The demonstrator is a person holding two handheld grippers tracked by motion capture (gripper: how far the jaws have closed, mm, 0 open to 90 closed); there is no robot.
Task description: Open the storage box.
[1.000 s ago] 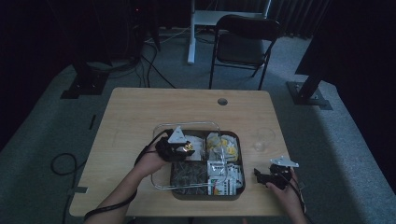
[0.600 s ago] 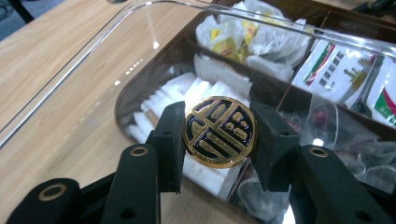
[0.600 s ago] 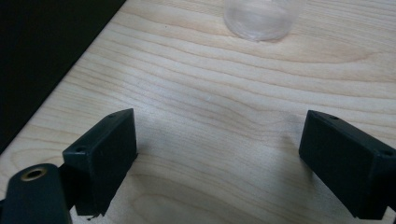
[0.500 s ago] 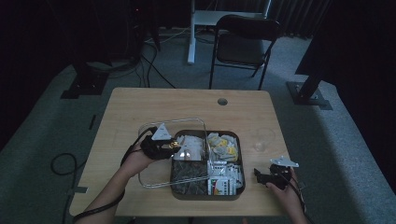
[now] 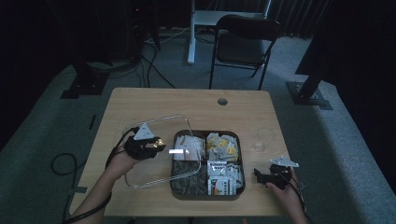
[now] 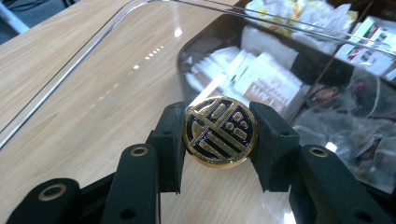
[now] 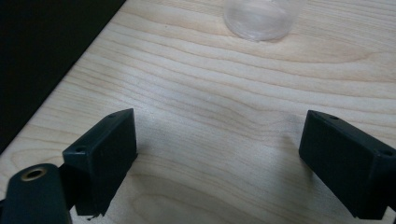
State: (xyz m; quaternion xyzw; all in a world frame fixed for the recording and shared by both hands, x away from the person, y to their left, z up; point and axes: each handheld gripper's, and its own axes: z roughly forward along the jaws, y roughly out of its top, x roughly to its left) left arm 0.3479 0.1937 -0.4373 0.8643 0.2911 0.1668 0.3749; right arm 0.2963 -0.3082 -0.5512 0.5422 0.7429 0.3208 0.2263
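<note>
- A light wooden counter stands on grey carpet in a dim room.
- A dark folding chair sits beyond it, beside a white desk leg.
- Black cables trail across the floor.

The clear lid is a flat, see-through rectangle with rounded corners and a round gold-and-black knob at its middle. It hangs tilted over the table, its left part above bare wood and its right edge overlapping the left compartments of the dark tray, which holds paper sachets and dark packets. The knob, patterned with gold bars on black, is clamped on both sides between black pads.
</note>
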